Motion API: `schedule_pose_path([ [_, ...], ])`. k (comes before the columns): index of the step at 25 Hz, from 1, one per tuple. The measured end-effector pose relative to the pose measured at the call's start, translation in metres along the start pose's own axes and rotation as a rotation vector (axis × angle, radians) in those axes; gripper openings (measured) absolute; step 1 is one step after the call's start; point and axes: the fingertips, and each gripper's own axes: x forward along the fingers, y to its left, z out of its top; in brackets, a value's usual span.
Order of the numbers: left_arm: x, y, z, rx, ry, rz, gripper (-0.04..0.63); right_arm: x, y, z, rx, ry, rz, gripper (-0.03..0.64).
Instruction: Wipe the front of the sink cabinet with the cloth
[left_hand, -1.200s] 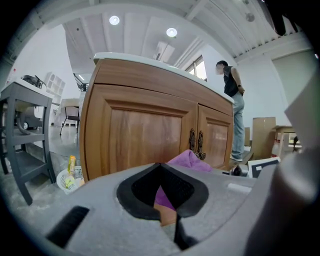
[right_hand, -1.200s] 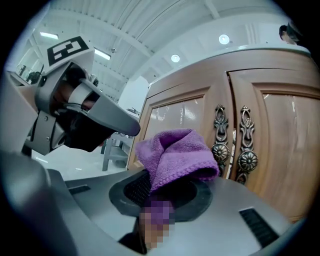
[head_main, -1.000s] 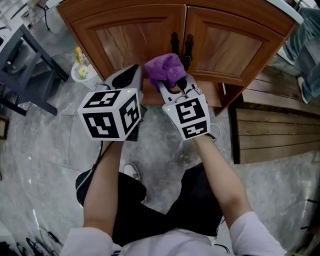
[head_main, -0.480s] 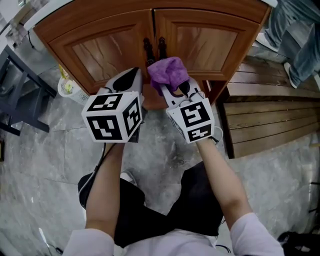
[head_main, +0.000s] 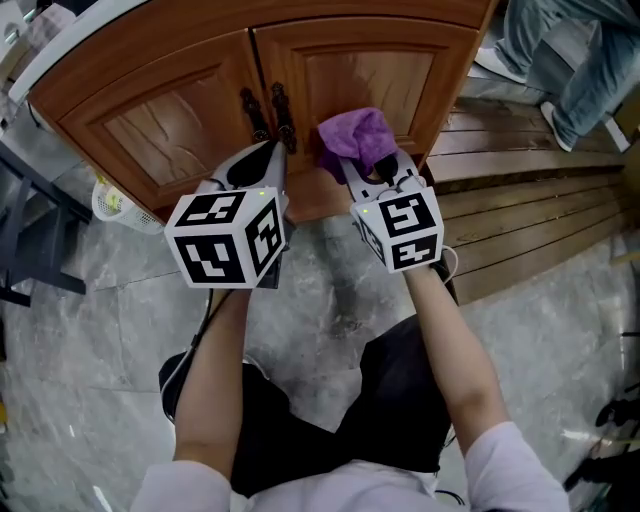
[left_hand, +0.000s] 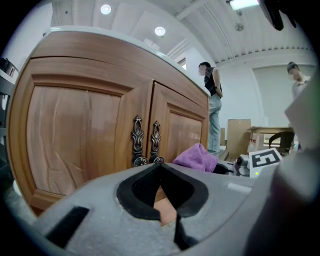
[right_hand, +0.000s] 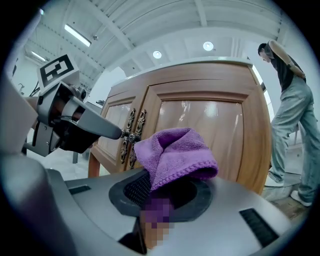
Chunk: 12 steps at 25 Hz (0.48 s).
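The wooden sink cabinet (head_main: 180, 120) has two doors with dark ornate handles (head_main: 262, 112) at the middle seam. A purple cloth (head_main: 356, 138) is bunched in my right gripper (head_main: 372, 168), which is shut on it and holds it against or just before the lower part of the right door (head_main: 375, 75). In the right gripper view the cloth (right_hand: 172, 155) stands folded above the jaws with the right door (right_hand: 210, 135) behind it. My left gripper (head_main: 268, 160) hovers before the seam below the handles (left_hand: 145, 140), shut with nothing in it.
A person in jeans (head_main: 560, 50) stands at the right of the cabinet, beside a wooden slatted platform (head_main: 540, 220). A white basket (head_main: 115, 205) sits on the marble floor at the cabinet's left. My own legs are below.
The right gripper with the cloth has slid rightward from the door seam onto the right door. The view has shifted, so the cabinet sits further left.
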Motion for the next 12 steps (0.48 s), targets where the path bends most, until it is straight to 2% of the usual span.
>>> schedule_pose_path([
  [12,0.036,-0.045,-0.002,0.007,0.000,-0.111,0.005,-0.028,-0.075,-0.033,-0.009,0.078,-0.156,0.067],
])
